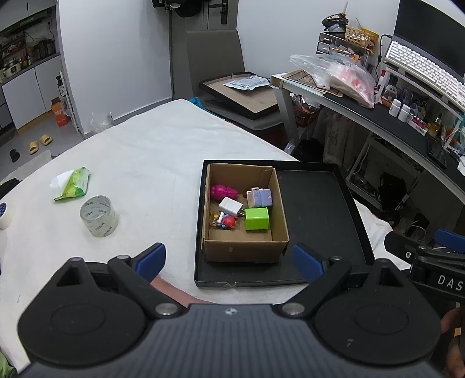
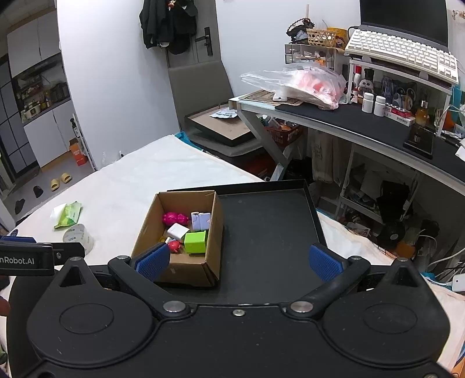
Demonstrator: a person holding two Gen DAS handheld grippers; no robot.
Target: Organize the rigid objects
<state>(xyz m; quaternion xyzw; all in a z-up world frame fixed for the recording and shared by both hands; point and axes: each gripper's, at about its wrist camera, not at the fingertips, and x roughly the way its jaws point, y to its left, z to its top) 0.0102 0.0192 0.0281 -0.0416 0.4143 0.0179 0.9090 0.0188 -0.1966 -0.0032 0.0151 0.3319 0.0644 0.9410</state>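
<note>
"DAS" on right tongs; "nRobot.AI" on left tongs.

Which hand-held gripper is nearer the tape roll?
Left. The left hand-held gripper hangs open just right of the tape roll; the right hand-held gripper is open farther right, over the black tray.

- We see a lived-in home room: slippers on the floor, clothes hanging on the door.
- A cluttered surface carries a keyboard.

cardboard box in tray's left half | tape roll left | packet behind it
</note>
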